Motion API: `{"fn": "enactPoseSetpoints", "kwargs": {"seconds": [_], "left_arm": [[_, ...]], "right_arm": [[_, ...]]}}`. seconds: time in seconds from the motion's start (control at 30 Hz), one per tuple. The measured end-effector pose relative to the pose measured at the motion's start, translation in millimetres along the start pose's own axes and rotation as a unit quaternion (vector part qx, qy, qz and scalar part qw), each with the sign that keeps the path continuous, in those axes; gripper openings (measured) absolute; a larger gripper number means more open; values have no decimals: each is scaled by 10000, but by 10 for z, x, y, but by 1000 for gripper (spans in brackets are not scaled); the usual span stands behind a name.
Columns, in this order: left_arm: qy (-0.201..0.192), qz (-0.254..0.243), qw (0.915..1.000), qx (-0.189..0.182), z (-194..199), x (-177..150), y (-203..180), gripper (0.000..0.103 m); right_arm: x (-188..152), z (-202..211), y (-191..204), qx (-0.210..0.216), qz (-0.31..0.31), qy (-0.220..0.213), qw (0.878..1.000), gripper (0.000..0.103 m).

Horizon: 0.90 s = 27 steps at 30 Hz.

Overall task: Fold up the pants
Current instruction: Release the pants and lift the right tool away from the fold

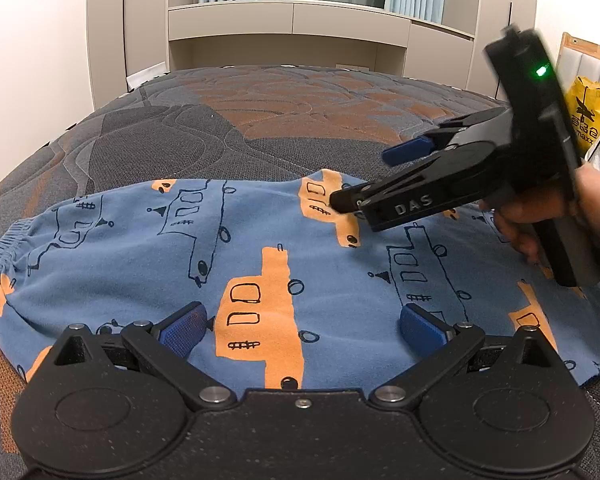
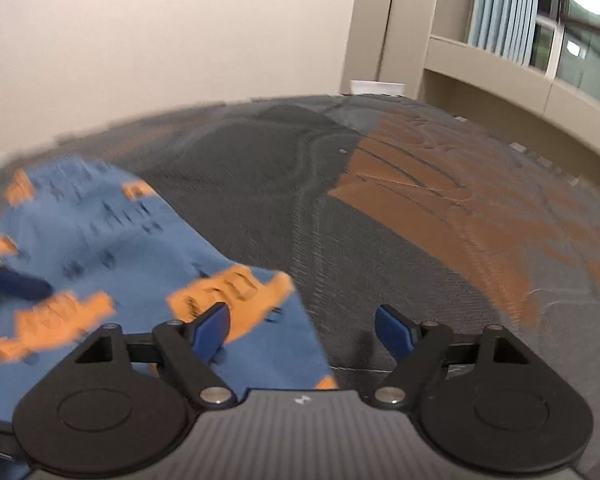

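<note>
Both tongs are spread, neither pinching anything. Left gripper [image 1: 304, 330] sits low over the near edge of the pants [image 1: 260, 248], its blue pads [image 1: 184, 330] wide apart above the fabric; can't tell if they touch the cloth. Right gripper [image 1: 364, 176] comes in from the right, held in the right hand [image 1: 540, 220], fingers parted, above the far edge of the pants. In the right wrist view the right gripper [image 2: 302, 334] is open too, straddling the cloth edge where it meets the bedspread [image 2: 380, 220]; that view is motion-blurred.

Step, as I judge it: between folds. Pants look already laid flat and probably doubled leg over leg, though the layering can't be confirmed. No grasp taken yet.

Next move likely needs each gripper to drop onto an end or edge, pinch all layers together, then lift and carry it over to the other end. Risk: catching the top layer only, or dragging the cloth on the textured cover.

Pants: blue soft knit, orange and outline vehicle print, gathered elastic waistband [image 1: 4, 248] at the left, lying across the near part of the bed, mostly smooth with slight ripples. Yellow bag [image 1: 588, 120] sits at far right, well apart.
</note>
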<state>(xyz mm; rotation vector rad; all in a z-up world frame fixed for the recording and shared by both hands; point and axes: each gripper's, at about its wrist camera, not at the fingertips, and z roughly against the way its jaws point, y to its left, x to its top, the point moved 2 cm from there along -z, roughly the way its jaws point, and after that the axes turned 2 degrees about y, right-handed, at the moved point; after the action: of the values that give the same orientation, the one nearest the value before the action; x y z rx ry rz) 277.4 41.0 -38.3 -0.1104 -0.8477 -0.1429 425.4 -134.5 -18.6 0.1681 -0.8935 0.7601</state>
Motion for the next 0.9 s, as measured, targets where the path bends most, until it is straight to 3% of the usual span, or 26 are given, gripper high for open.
{"fn": "enactPoseSetpoints", "kwargs": {"seconds": [0.17, 0.37, 0.47, 0.57, 0.7, 0.9], "left_arm": [[-3, -2, 10000, 2, 1, 1, 3, 103], [1, -18, 10000, 17, -5, -2, 1, 103], [6, -49, 10000, 44, -8, -8, -11, 103], [8, -63, 10000, 58, -12, -6, -18, 103], [17, -98, 9999, 92, -20, -6, -34, 103], [25, -99, 9999, 119, -26, -6, -39, 103]], "right_arm": [[17, 24, -106, -890, -65, -140, 9959, 91], [-226, 475, -152, -736, -190, -176, 9970, 98], [-531, 788, -175, -767, -437, 17, 9961, 99], [-917, 1273, -171, -829, -788, -68, 9934, 103], [-1395, 1818, -132, -1452, -1056, -50, 9837, 103], [-1962, 2178, -305, -2427, -1586, 394, 9562, 103]]}}
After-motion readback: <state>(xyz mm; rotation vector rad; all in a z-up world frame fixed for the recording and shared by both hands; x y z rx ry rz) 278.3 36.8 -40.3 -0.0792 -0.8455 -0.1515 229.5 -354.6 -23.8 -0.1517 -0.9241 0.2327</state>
